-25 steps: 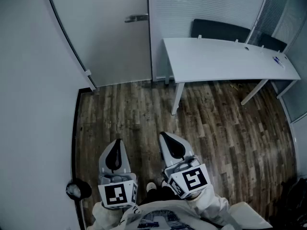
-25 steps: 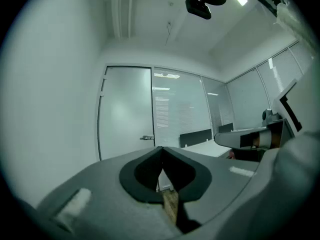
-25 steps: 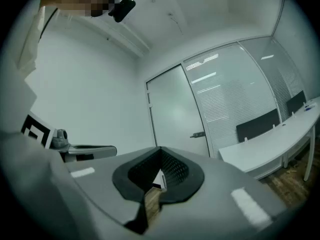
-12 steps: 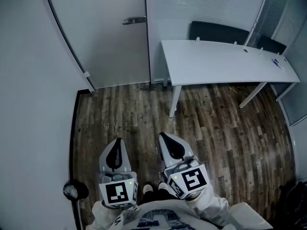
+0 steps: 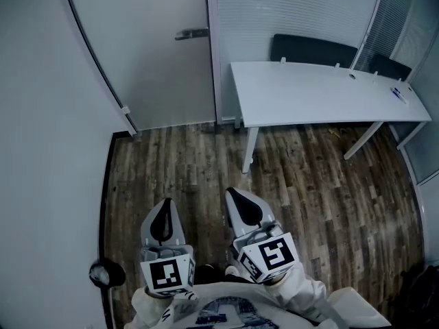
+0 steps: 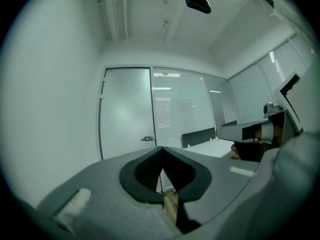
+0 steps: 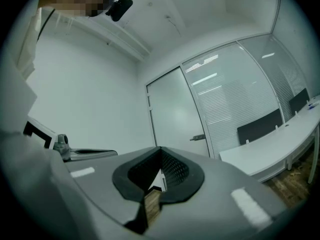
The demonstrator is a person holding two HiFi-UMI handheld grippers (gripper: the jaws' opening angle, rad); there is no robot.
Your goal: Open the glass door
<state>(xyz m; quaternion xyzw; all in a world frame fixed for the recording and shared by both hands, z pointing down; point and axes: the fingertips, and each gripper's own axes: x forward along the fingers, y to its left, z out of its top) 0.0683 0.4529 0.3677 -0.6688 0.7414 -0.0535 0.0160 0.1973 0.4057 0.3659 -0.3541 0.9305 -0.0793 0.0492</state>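
The frosted glass door [image 5: 158, 53] stands closed at the far end of the room, its metal lever handle [image 5: 191, 33] on the right side. It also shows in the left gripper view, door [image 6: 125, 114] and handle [image 6: 147, 139], and in the right gripper view, door [image 7: 172, 114] and handle [image 7: 198, 137]. My left gripper [image 5: 166, 204] and right gripper [image 5: 233, 195] are held side by side close to my body, pointing level toward the door and well short of it. The jaws of both the left gripper [image 6: 161, 149] and the right gripper [image 7: 160, 149] meet at the tips, with nothing between them.
A white desk [image 5: 322, 94] with black chairs [image 5: 312, 46] behind it stands right of the door, against a glass partition with blinds [image 5: 288, 5]. A white wall [image 5: 48, 149] runs along the left. A small black object [image 5: 106, 274] sits by that wall. The floor [image 5: 309, 197] is dark wood.
Both grippers have edged slightly forward toward the door with the person's body, and the door handle and desk sit a little lower in the head view. Both jaws stayed shut.
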